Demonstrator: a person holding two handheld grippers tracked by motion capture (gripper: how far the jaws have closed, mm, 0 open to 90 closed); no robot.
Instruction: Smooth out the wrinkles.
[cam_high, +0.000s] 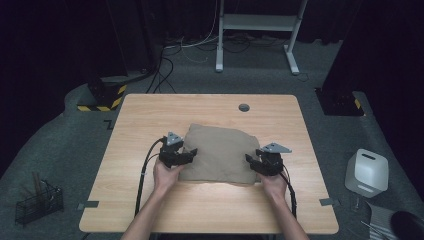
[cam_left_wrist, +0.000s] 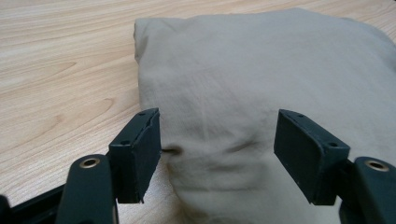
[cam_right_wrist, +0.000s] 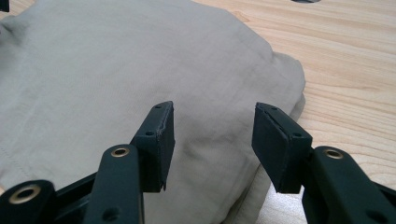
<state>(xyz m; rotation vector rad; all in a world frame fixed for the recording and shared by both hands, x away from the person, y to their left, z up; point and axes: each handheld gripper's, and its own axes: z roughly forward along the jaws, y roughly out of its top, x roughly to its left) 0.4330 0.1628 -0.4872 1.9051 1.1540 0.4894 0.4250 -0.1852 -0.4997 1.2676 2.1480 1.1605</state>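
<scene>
Folded tan cloth (cam_high: 217, 153) lies mid-way across the wooden surface (cam_high: 150, 115), left tool (cam_high: 186, 156) at its left edge and right tool (cam_high: 251, 161) at its right edge, both with jaws spread wide, gripping nothing.
</scene>
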